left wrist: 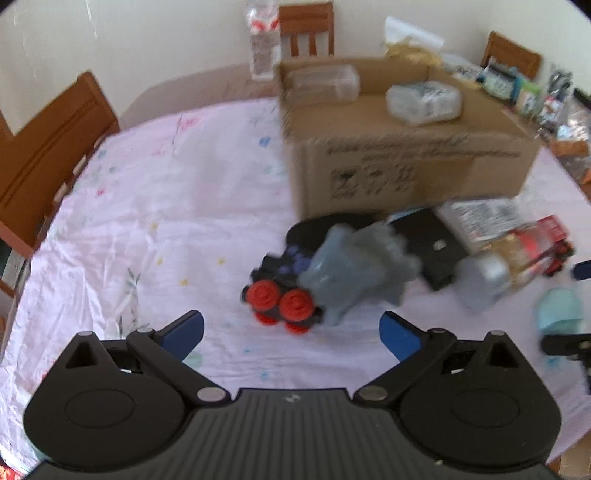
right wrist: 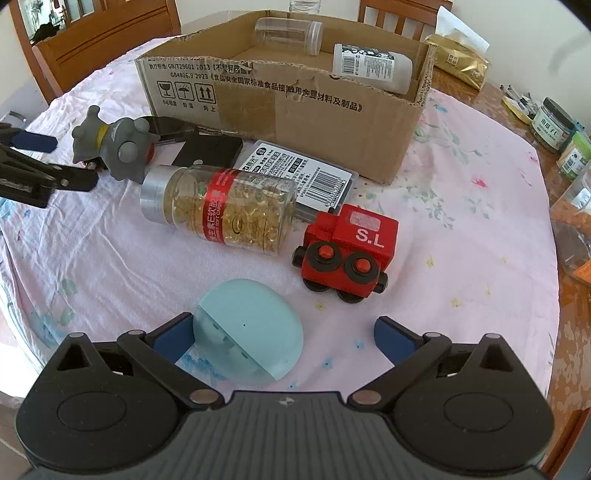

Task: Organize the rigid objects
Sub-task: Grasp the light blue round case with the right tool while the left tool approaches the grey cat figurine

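Observation:
My left gripper is open just in front of a black toy train with red wheels that has a grey rubber toy leaning on it; the view is blurred. My right gripper is open over a light blue oval case, which lies between the fingers against the left one. Beyond it lie a red toy train marked S.L, a capsule bottle on its side, a flat barcode box and a black flat item. The cardboard box holds a clear jar and a white bottle.
The pink tablecloth covers a round table. Wooden chairs stand at the left and back. A gold packet and several jars crowd the table's right edge. A water bottle stands behind the box.

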`<state>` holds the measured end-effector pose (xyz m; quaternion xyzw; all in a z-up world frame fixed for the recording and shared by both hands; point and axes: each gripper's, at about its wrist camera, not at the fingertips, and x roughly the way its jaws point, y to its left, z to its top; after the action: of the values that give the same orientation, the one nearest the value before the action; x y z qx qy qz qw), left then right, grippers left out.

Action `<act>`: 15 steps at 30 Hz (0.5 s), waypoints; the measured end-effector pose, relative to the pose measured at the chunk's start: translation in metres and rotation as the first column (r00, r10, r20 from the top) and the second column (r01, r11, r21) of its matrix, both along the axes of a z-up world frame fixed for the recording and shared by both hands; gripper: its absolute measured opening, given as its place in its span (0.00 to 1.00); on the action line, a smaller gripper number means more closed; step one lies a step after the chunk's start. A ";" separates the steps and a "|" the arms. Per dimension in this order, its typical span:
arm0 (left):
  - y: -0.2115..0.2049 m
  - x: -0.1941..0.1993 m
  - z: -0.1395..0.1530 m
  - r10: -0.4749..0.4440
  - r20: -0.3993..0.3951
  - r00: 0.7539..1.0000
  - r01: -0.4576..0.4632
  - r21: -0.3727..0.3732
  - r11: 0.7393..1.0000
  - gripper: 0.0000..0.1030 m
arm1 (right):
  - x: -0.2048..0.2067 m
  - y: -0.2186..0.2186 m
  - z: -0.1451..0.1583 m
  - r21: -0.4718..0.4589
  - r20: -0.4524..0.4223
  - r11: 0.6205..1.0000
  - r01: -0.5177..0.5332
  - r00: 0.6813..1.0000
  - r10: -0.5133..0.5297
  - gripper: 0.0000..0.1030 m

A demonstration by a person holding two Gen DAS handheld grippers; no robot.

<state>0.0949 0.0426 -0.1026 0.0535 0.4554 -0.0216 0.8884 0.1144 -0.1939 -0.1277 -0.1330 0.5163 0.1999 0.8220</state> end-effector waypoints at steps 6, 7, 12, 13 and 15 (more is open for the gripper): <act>-0.017 0.003 0.016 -0.048 0.065 0.997 0.048 -0.004 0.999 0.91 | -0.001 -0.001 0.000 0.003 0.004 1.000 -0.006 1.000 0.006 1.00; -0.020 0.005 0.017 -0.065 0.070 0.995 0.066 -0.005 0.998 0.89 | -0.001 -0.001 0.000 0.003 0.005 1.000 -0.008 1.000 0.008 1.00; -0.029 0.012 0.008 -0.102 0.066 0.993 0.101 0.023 0.995 0.82 | -0.002 -0.002 0.000 0.006 0.008 1.000 -0.015 1.000 0.015 1.00; -0.029 0.014 0.006 -0.115 0.060 0.991 0.114 0.023 0.993 0.78 | -0.002 -0.002 0.000 0.006 0.009 1.000 -0.017 1.000 0.017 1.00; -0.029 0.016 0.005 -0.138 0.048 0.989 0.136 0.030 0.990 0.78 | -0.001 -0.001 0.000 0.005 0.008 1.000 -0.021 1.000 0.021 1.00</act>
<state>0.1110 0.0132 -0.0980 0.0970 0.4285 -0.0752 0.8951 0.1133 -0.1952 -0.1277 -0.1369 0.5111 0.2094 0.8223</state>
